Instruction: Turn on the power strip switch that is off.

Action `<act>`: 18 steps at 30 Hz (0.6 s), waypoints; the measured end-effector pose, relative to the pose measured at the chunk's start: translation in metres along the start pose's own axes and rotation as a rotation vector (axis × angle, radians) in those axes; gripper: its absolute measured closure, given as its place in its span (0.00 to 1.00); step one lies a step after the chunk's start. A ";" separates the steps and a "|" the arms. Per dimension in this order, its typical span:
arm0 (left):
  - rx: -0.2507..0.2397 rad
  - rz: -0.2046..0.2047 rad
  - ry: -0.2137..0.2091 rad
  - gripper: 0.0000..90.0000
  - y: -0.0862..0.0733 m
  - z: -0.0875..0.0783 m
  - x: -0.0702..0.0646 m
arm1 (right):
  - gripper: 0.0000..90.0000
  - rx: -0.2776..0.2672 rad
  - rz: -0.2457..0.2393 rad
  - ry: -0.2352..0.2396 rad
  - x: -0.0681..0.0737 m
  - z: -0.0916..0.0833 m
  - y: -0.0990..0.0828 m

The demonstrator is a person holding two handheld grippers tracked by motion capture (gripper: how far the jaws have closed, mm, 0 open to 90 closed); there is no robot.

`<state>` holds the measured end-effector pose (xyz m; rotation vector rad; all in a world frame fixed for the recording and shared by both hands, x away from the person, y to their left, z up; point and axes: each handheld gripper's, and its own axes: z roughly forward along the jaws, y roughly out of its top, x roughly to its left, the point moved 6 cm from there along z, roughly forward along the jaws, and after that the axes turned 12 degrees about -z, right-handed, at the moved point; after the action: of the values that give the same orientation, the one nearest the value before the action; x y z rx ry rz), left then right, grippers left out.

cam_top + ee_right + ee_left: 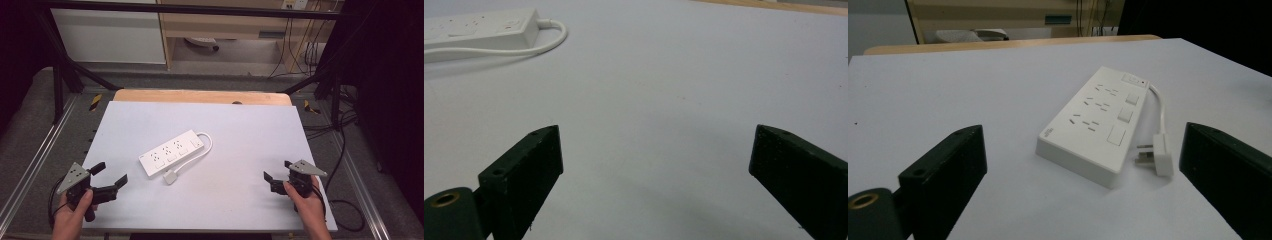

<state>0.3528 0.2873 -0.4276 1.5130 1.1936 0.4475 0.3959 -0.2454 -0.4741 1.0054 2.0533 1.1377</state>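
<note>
left gripper (111,174): fingers spread wide, empty | right gripper (276,170): fingers spread wide, empty

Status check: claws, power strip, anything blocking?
Left claw open, empty. Right claw open, empty. Power strip flat mid-table, plug loose beside it. Nothing in the way.

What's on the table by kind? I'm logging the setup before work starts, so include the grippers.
Power strips: 1, a white power strip with its own cable and plug.
Grippers: 2, the left gripper and the right gripper, both open and empty.
Total: 3
</note>
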 end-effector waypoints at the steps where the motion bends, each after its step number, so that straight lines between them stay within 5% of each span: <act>1: 0.001 0.001 -0.001 0.06 0.000 0.000 0.000 | 0.10 0.001 -0.001 0.001 0.000 0.000 0.000; 18: -0.004 0.003 -0.010 0.06 0.002 -0.001 -0.002 | 0.06 -0.058 -0.003 -0.001 0.003 -0.006 0.009</act>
<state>0.3523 0.2864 -0.4255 1.5119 1.1826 0.4436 0.3930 -0.2425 -0.4642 0.9744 2.0091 1.1882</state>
